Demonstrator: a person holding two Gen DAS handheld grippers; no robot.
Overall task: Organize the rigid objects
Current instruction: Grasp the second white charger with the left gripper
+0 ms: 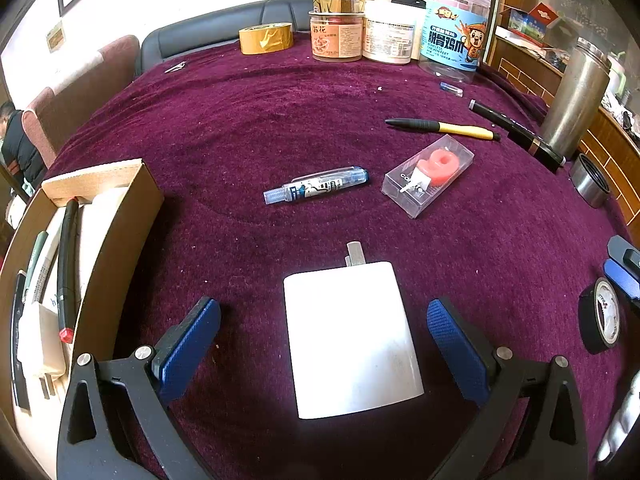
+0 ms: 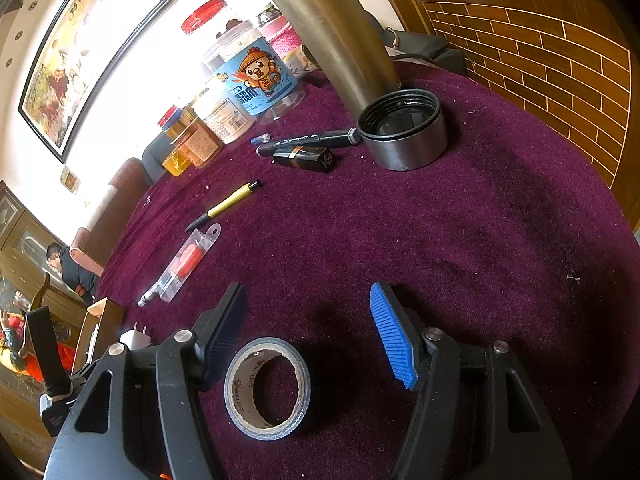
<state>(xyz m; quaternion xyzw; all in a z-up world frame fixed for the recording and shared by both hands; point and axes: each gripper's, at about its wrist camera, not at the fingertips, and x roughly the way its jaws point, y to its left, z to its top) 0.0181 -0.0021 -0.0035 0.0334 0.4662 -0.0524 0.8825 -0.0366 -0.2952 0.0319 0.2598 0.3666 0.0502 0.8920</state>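
My left gripper (image 1: 323, 305) stands open over the purple cloth, with a white plug adapter (image 1: 352, 340) lying between its blue pads. Cloth shows on both sides of the adapter, and its metal prongs point away from me. My right gripper (image 2: 308, 289) is open too. A black tape roll (image 2: 267, 388) rests between its fingers, close against the left finger and well apart from the blue right pad (image 2: 394, 336). The left wrist view shows that same tape roll (image 1: 600, 320) at the right edge. An open cardboard box (image 1: 100, 216) at the left holds pens and a white charger.
A blue marker (image 1: 316, 190), a clear case with a red piece (image 1: 428, 178), a yellow pen (image 1: 444, 127) and a black marker (image 1: 516, 132) lie mid-cloth. A steel flask (image 2: 336, 36) and its lid (image 2: 404, 132) stand right. Jars (image 1: 388, 32) and yellow tape (image 1: 266, 38) line the back.
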